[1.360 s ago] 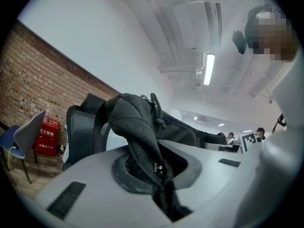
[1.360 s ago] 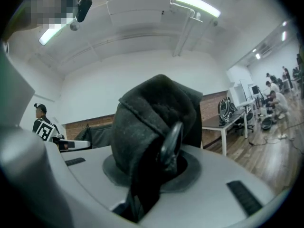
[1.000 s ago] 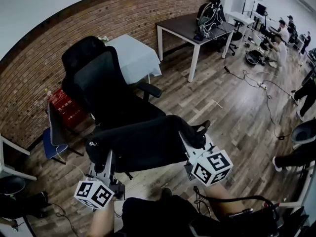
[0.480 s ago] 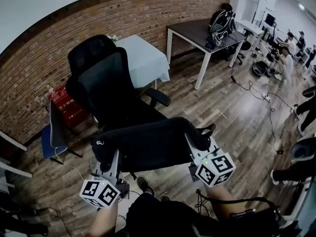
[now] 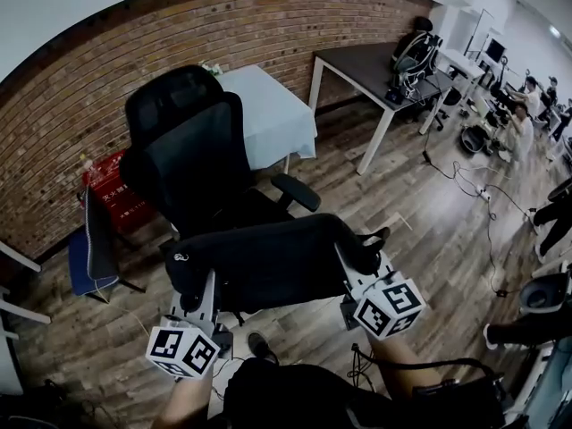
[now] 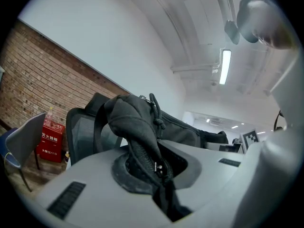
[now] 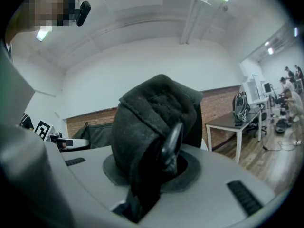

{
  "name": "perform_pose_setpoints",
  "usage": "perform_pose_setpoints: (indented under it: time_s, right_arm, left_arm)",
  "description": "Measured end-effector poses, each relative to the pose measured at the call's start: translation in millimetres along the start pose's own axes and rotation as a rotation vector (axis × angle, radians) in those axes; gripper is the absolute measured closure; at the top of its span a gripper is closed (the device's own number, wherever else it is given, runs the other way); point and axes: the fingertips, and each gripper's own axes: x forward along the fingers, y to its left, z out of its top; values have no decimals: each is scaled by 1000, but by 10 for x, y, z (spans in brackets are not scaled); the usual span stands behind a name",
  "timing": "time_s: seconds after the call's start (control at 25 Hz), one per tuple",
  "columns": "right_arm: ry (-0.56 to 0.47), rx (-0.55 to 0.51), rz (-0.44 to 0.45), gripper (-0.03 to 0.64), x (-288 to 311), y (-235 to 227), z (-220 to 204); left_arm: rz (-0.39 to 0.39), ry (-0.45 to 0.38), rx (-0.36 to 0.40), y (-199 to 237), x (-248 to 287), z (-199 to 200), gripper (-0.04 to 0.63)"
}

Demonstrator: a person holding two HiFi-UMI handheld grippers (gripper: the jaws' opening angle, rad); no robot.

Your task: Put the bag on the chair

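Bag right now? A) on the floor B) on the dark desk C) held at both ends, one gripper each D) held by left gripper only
C: the left gripper and right gripper are each shut on one end of the bag, held up near the chair.

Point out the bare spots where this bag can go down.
The seat of the office chair, beside its armrest, shows bare beyond the bag. Open floor lies between chair and dark desk. Crowded: cables at right, red box by the brick wall.
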Motion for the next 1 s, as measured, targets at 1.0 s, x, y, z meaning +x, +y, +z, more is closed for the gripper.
perform_pose_setpoints:
  time_s: [1.0]
  right_arm:
    - [86, -25, 167, 525, 1796, -76, -6]
  left_arm:
    - [150, -44, -22, 1052, 718, 182, 555]
